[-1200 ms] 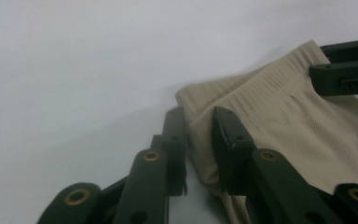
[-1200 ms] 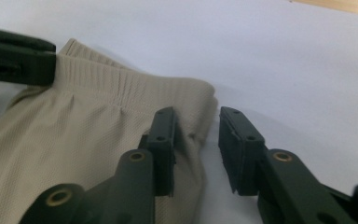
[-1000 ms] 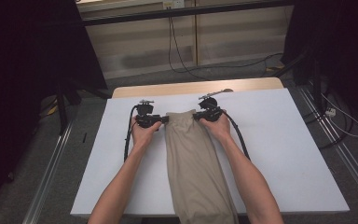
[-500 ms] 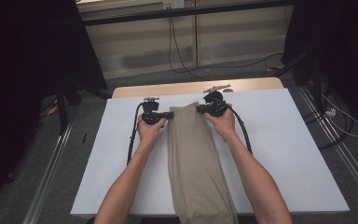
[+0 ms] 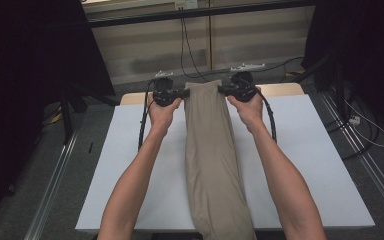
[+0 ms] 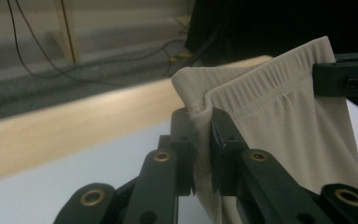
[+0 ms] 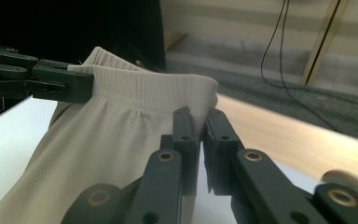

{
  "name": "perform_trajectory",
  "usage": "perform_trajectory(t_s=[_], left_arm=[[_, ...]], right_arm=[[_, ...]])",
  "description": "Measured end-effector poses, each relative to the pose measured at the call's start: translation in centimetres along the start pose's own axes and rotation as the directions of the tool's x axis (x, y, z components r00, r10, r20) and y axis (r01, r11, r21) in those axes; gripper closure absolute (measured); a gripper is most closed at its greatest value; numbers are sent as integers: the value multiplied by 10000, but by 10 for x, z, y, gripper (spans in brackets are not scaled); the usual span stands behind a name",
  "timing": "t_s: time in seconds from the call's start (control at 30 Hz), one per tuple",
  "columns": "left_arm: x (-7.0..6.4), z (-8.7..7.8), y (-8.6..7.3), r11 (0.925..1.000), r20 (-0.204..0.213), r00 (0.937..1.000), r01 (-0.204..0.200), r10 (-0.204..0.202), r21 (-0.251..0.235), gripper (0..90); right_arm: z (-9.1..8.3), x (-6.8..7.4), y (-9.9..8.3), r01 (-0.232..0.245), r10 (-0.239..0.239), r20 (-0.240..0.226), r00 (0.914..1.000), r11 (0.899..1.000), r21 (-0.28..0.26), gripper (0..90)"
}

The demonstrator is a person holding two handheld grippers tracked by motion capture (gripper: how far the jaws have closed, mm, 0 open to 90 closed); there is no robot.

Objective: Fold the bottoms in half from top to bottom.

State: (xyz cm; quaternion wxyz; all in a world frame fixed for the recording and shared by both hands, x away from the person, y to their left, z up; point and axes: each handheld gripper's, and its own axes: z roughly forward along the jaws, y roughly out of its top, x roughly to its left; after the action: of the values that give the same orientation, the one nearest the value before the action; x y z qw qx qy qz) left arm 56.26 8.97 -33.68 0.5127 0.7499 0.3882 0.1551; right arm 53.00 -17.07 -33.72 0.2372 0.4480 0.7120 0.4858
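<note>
In the high view, the near end of the beige shorts [image 5: 215, 165] hangs over the near edge of the white table [image 5: 320, 165], between the two forearms of the person. The cloth runs as one long folded band up the middle of the table, and its elastic waistband is at the far end, lifted off the surface.

The left claw [image 5: 184, 93] pinches the left corner of the waistband. In the left gripper view its jaws are pressed together on the stitched edge of the shorts [image 6: 279, 121], with cloth squeezed between them, and the other claw [image 6: 345, 77] grips the opposite corner.

The right claw [image 5: 222, 90] pinches the right corner in the same manner. In the right gripper view its jaws are closed on the fold of the waistband [image 7: 158, 93], and the band is stretched flat between the two claws.

Beyond the claws is the wooden far edge of the table [image 5: 285, 89], then a grey floor with black cables [image 5: 187, 45].
</note>
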Motion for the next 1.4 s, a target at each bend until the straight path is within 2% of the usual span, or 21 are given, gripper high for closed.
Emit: perform_trajectory(t_s=[0.03,0.07,0.23,0.27,0.3,0.37,0.43,0.5,0.53,0.63,0.7,0.73,0.8,0.87,0.93,1.07,1.1,1.13,1.27,1.3,1.4], left_arm=[[-5,-2,14,9994,72,9996,-273,275,-193,814],[-5,-2,14,9994,72,9996,-273,275,-193,813],[-18,-7,42,9958,166,9979,-607,620,-685,813],[-19,-8,47,9943,209,9972,-693,712,-806,813],[-21,-9,52,9934,275,9973,-654,683,-945,813],[-24,-12,64,9895,296,9957,-840,880,-1177,813],[-28,-16,71,9860,302,9941,-997,1046,-1336,813],[-31,-17,70,9842,466,9919,-1106,1180,-1386,812],[-32,-17,68,9838,417,9899,-1296,1356,-1236,812],[-34,-13,53,9859,553,9877,-1409,1463,-903,811],[-33,-10,40,9881,704,9875,-1357,1407,-721,811],[-33,-9,34,9887,772,9871,-1352,1400,-641,811],[-34,-9,22,9899,791,9875,-1328,1365,-501,811],[-35,-13,11,9908,1008,9864,-1256,1301,-504,811],[-37,-20,1,9924,1191,9857,-1146,1193,-456,811],[-47,-39,-14,9917,1463,9811,-1215,1264,-419,811],[-50,-45,-19,9914,1602,9788,-1206,1274,-518,811],[-54,-51,-23,9912,1732,9763,-1225,1296,-511,811],[-70,-72,-46,9881,2131,9649,-1472,1533,-442,811],[-74,-78,-52,9896,2225,9643,-1373,1435,-434,811],[-86,-93,-71,9886,2402,9590,-1465,1505,-346,811]], right_arm=[[-8,-3,10,65,-64,64,10000,9997,-236,847],[-8,-3,10,65,-64,64,10000,9997,-236,847],[-32,-12,37,145,-129,185,9997,9955,-935,846],[-32,-12,37,145,-129,185,9997,9955,-935,846],[-36,-13,42,198,-175,226,9996,9945,-1024,847],[-44,-14,54,299,-268,263,9993,9920,-1230,846],[-51,-14,64,434,-392,328,9987,9892,-1402,846],[-56,-16,66,446,-408,267,9988,9864,-1584,846],[-56,-17,64,377,-338,280,9990,9875,-1532,846],[-52,-21,47,221,-196,211,9996,9916,-1277,846],[-49,-23,26,56,-60,-37,10000,9945,-1046,846],[-49,-23,26,56,-60,-37,10000,9945,-1046,846],[-48,-21,14,9,-18,-87,10000,9955,-953,846],[-50,-17,4,26,-43,-192,9998,9963,-855,846],[-55,-14,-4,-34,-4,-439,9990,9963,-864,846],[-71,0,-21,57,-132,-789,9968,9956,-941,846],[-82,6,-30,42,-144,-1020,9947,9950,-995,846],[-82,6,-30,42,-144,-1020,9947,9950,-995,847],[-101,18,-49,229,-339,-1319,9907,9962,-839,846],[-106,22,-54,255,-366,-1396,9895,9964,-804,846],[-121,32,-70,406,-524,-1688,9843,9965,-727,846]])
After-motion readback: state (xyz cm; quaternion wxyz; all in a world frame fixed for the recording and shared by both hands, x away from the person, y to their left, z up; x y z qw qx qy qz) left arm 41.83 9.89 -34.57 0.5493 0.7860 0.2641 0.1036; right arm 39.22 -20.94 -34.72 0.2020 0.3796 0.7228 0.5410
